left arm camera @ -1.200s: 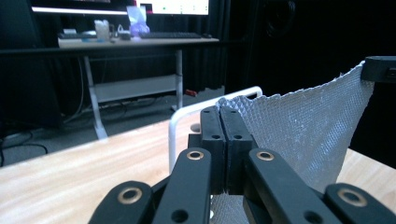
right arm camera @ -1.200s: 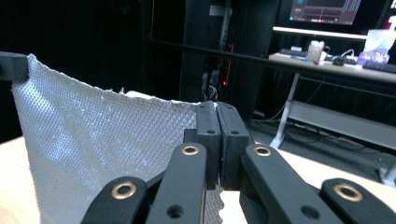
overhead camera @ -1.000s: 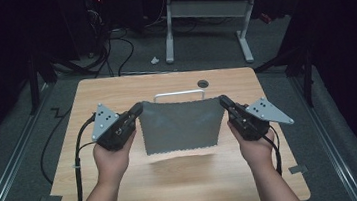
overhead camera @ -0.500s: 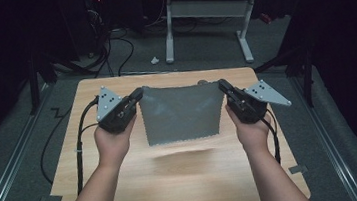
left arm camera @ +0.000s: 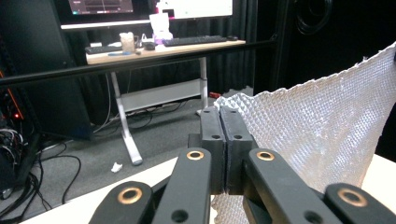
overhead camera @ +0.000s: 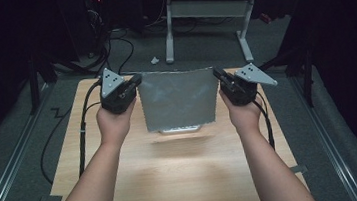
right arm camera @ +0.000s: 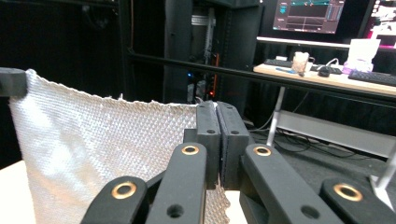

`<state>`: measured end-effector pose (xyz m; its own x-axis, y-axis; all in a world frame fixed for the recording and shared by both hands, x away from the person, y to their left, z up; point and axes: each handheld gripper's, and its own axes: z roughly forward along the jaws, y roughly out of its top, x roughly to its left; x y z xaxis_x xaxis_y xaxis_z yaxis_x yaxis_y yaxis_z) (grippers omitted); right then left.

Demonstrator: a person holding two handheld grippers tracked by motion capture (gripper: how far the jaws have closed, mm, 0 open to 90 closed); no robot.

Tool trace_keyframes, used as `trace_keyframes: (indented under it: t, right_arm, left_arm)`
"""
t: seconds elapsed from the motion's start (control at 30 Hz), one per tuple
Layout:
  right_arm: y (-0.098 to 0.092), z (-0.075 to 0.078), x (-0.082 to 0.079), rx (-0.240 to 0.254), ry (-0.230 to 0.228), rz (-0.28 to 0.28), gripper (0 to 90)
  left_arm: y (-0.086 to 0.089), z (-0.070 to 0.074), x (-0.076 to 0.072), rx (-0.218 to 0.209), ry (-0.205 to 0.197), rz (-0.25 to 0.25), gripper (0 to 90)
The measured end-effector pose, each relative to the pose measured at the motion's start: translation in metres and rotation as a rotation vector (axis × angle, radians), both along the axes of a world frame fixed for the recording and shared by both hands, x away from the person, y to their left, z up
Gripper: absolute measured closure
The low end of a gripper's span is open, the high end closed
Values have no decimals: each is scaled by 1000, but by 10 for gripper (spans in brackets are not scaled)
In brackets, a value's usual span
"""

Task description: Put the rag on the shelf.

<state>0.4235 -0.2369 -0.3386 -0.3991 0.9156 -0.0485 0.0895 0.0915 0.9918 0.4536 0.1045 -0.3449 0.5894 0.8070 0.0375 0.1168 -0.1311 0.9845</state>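
A grey-white waffle-weave cloth hangs spread out in the air above the wooden table, held by its two top corners. My left gripper is shut on the top left corner; in the left gripper view the cloth hangs to the right of the shut jaws of that gripper. My right gripper is shut on the top right corner; in the right gripper view the cloth stretches off to the left of the right gripper. The cloth's bottom edge hangs just above the table.
A white-legged desk stands beyond the table's far edge, with a keyboard and monitors on it. Cables trail from the left gripper over the table's left side. Dark floor surrounds the table.
Both grippers have risen and moved toward the far edge of the table, lifting the cloth so it hangs higher and flatter between them.
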Motion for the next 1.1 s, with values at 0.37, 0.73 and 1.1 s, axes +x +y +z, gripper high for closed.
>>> trace_keyframes:
  t: [0.37, 0.73, 1.1]
  right_arm:
    - [-5, -16, 47, -21, 97, -18, 898]
    - [-1, -58, 55, -110, 207, 12, 898]
    - [2, -84, 42, -103, 258, 61, 897]
  left_arm:
    - [-11, -11, 37, 49, 89, 28, 892]
    - [-7, -61, 41, 72, 230, -4, 892]
    - [-8, -90, 24, 47, 274, -80, 892]
